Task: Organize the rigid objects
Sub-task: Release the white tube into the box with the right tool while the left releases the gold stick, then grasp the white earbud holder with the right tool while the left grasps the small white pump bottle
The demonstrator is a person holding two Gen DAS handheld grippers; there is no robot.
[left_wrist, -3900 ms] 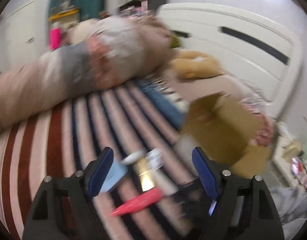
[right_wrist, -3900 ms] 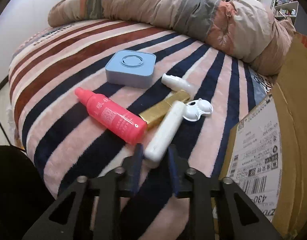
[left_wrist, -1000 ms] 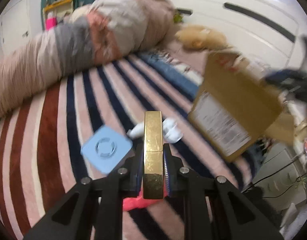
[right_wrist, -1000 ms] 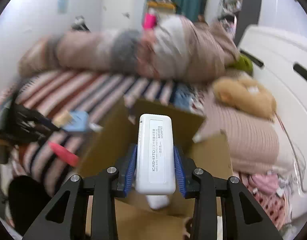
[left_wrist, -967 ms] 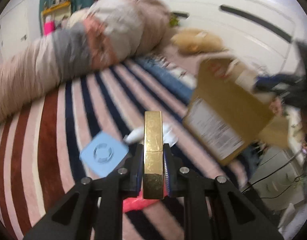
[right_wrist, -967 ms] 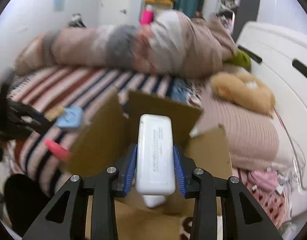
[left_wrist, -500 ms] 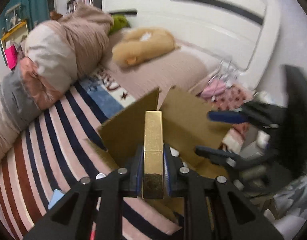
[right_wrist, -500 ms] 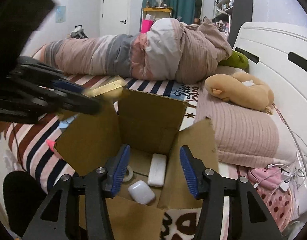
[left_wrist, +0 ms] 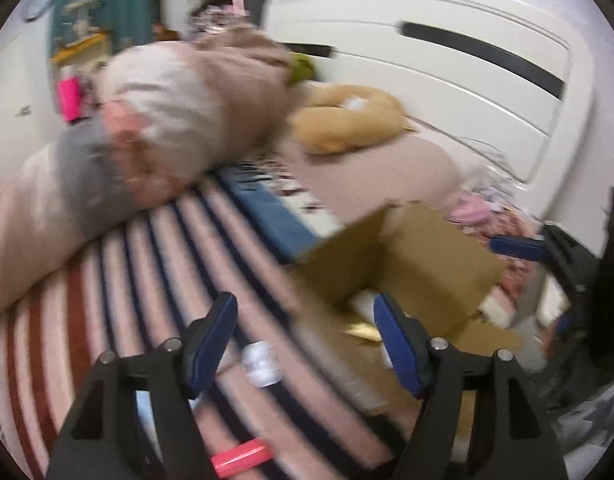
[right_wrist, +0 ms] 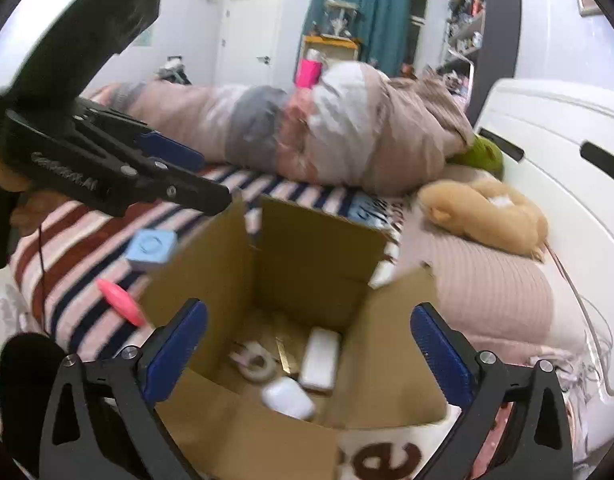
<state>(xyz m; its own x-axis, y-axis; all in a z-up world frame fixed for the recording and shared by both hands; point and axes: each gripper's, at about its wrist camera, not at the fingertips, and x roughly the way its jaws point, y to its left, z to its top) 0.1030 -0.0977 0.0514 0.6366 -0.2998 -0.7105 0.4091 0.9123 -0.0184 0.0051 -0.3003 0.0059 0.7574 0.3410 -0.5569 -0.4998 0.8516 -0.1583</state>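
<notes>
Both jaws stand wide apart and hold nothing: the right gripper (right_wrist: pixel 305 352) hovers at lower centre over the cardboard box (right_wrist: pixel 315 256), the left gripper (left_wrist: pixel 305 338) over the striped blanket (left_wrist: pixel 119 264). Inside the box lie a white case (right_wrist: pixel 320 358) and gold bar (right_wrist: pixel 287 354). Beyond, at left, the pink bottle (right_wrist: pixel 119 296) and blue box (right_wrist: pixel 151 249) probably await pickup next.

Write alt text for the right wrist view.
The open right gripper hovers above an open cardboard box holding a white case, gold bar and tape roll. The left gripper hangs over the striped blanket, where a blue box and pink bottle lie.
</notes>
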